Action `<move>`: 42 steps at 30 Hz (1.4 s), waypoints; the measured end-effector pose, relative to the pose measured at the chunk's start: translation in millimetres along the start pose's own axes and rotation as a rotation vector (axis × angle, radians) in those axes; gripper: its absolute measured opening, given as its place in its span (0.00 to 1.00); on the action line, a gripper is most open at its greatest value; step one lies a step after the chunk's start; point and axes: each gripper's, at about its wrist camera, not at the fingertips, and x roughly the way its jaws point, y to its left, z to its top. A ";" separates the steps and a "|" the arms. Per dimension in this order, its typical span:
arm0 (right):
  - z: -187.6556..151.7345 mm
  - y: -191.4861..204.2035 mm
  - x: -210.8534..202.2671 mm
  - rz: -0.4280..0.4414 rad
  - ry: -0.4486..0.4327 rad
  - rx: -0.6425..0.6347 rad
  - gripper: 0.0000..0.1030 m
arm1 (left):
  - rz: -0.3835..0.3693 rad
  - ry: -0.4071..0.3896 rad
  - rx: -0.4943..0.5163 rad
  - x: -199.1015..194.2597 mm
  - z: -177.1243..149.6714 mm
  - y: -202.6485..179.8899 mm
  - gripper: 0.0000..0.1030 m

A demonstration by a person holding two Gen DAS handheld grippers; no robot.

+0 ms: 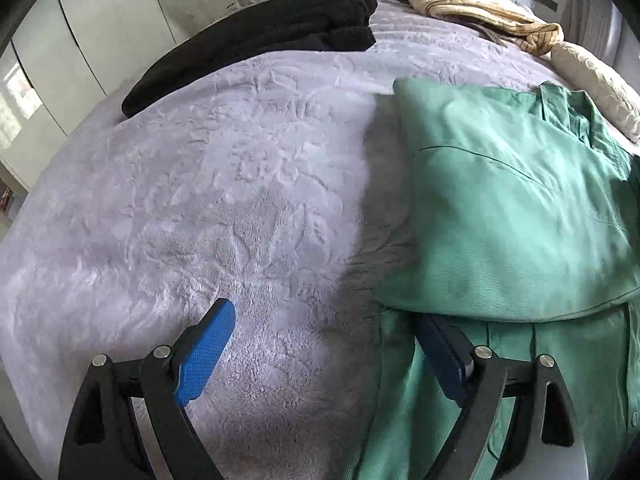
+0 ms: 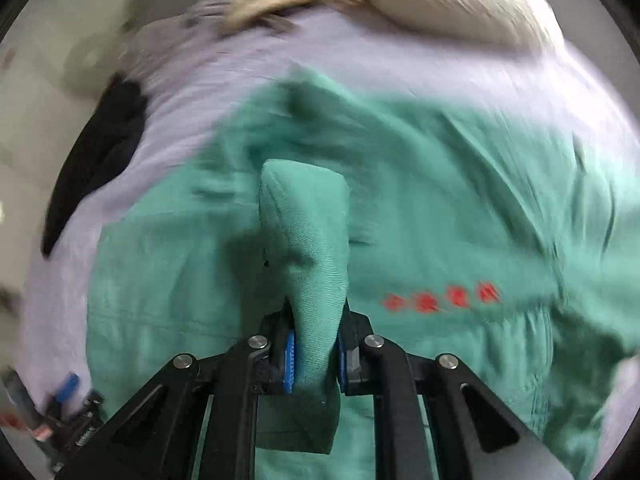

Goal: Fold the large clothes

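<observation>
Gripping a bunched fold of green jacket (image 2: 308, 240): right gripper (image 2: 314, 354), jaws closed. Left gripper (image 1: 328, 344): jaws wide apart, empty, jacket edge beside its right finger.

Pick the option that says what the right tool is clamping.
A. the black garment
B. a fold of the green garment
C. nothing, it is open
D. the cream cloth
B: the right wrist view shows the right tool shut on a bunched piece of the green garment.
</observation>
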 end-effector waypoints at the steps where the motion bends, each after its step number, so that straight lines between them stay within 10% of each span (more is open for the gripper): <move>1: -1.2 -20.0 1.9 0.064 0.024 0.097 0.27 | 0.001 0.003 -0.002 -0.4 -1.8 -0.7 0.88; 5: -13.5 -42.0 -11.7 0.243 -0.024 0.218 0.84 | 0.015 0.001 -0.005 -0.2 1.4 0.0 0.88; 15: 0.2 -41.1 -11.5 0.136 -0.008 0.152 0.77 | -0.170 0.117 0.078 -29.5 -3.2 26.0 0.88; 24: -1.0 -43.6 -22.4 0.134 -0.021 0.114 0.77 | -0.319 0.062 0.034 32.7 134.6 -8.6 0.88; 29: 2.0 -48.2 -17.4 0.118 -0.015 0.118 0.77 | -0.326 0.193 0.070 89.5 162.0 -44.3 0.88; 30: 2.6 -50.8 -14.4 0.119 -0.008 0.134 0.75 | -0.312 0.196 0.073 91.9 160.3 -48.3 0.75; 31: 3.7 -51.4 -12.4 0.097 0.002 0.136 0.69 | -0.315 0.178 0.081 90.3 159.6 -50.8 0.40; 33: 7.1 -45.4 -9.2 0.028 0.034 0.093 0.06 | -0.329 0.149 0.087 83.1 160.0 -51.0 0.03; 42: 32.9 -12.0 -32.7 0.075 -0.133 -0.110 0.06 | -0.377 0.090 0.014 82.0 163.1 -27.0 0.04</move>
